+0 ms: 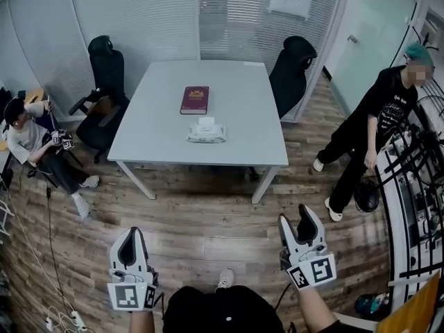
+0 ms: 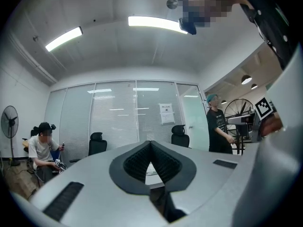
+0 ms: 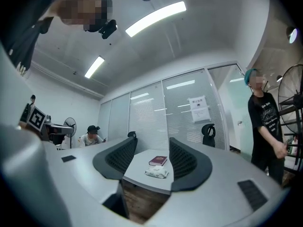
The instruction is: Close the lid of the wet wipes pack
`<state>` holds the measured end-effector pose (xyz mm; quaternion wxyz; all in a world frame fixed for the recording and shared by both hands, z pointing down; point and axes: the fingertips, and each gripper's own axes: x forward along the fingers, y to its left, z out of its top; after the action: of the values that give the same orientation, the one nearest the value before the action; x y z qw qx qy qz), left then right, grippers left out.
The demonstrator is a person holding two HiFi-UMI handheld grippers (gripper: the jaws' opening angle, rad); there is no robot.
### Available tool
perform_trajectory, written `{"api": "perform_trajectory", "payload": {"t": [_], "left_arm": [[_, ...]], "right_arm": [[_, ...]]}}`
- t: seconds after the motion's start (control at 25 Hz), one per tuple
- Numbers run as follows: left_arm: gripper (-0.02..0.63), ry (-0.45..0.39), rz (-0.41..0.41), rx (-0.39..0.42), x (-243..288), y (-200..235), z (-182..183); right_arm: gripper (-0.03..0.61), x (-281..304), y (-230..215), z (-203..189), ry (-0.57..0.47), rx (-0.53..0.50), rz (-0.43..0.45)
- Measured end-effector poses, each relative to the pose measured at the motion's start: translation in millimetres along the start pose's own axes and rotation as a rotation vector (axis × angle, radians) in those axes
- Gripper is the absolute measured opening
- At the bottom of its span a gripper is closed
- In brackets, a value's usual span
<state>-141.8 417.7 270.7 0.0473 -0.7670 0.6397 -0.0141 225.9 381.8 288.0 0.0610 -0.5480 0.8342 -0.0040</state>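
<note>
The white wet wipes pack [image 1: 206, 132] lies near the front of the pale table [image 1: 243, 116], its top flap raised. Both grippers hang over the wooden floor, well short of the table. My left gripper [image 1: 130, 245] is shut, its black pads meeting at the tips with nothing between them [image 2: 150, 143]. My right gripper [image 1: 300, 220] stands open and empty. In the right gripper view the pack [image 3: 156, 173] shows far off between the spread jaws of the right gripper [image 3: 152, 148].
A dark red book [image 1: 195, 100] lies behind the pack. Black office chairs [image 1: 104, 75] [image 1: 291, 71] flank the table. A person sits at the left [image 1: 31, 141]; another stands at the right [image 1: 374, 127] beside a metal rack [image 1: 416, 186]. Cables lie on the floor at lower left.
</note>
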Motion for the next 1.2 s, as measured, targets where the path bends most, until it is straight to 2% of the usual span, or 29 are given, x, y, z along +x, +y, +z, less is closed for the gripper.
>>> {"api": "perform_trajectory", "payload": {"t": [0.4, 1.2], "left_arm": [[0.015, 0.008, 0.01, -0.005, 30.3, -13.3, -4.0], [0.015, -0.006, -0.048, -0.017, 164.0, 45.8, -15.8]], "right_arm": [[0.244, 30.5, -20.9, -8.6, 0.023, -0.006, 0.032], [0.242, 156.6, -32.8, -13.8, 0.029, -0.039, -0.002]]}}
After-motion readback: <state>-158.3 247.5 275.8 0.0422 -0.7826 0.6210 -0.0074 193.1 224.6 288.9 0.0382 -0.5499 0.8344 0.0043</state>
